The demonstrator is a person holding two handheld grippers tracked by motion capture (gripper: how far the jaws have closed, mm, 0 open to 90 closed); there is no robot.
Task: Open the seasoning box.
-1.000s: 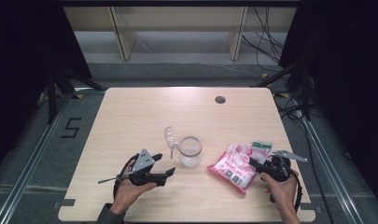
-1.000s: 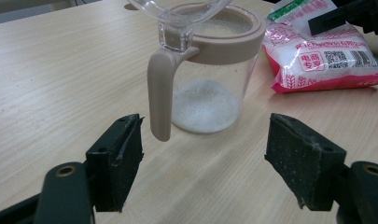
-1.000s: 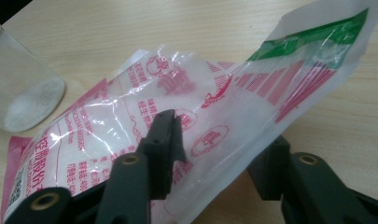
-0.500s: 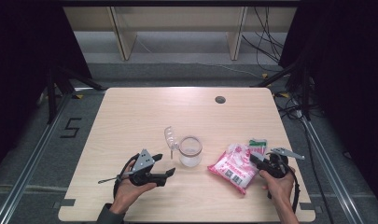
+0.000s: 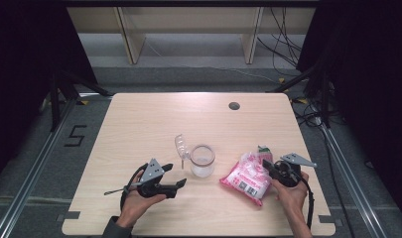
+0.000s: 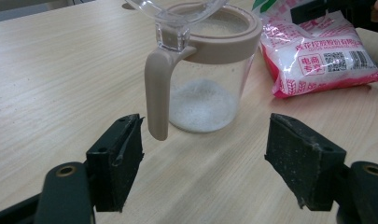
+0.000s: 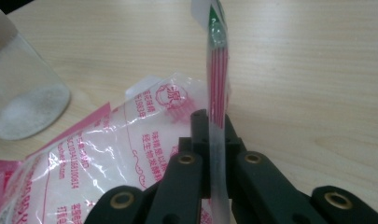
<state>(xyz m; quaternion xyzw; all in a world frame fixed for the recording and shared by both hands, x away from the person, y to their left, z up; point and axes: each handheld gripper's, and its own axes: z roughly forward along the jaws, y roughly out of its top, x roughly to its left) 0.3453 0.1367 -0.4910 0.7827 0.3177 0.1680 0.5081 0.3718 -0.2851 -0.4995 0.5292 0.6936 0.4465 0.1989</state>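
While one clear jar (image 5: 202, 161) stands at table (image 5: 139, 124) centre, one pink bag (image 5: 248, 177) lies at its 4 o'clock. Right gripper (image 5: 267, 166), jaws just closed, pinches the bag's edge. Left gripper (image 5: 174, 176), at the jar's 8 o'clock, gapes empty.

The left hand (image 5: 134, 203) holds the left gripper (image 5: 176, 174) low over the table, pointing to the right. Its jaws stand wide apart with nothing between them. The right hand (image 5: 292, 194) holds the right gripper (image 5: 266, 166), pointing left. Its jaws have just been closing and now pinch the bag's edge (image 7: 217, 116) tight.
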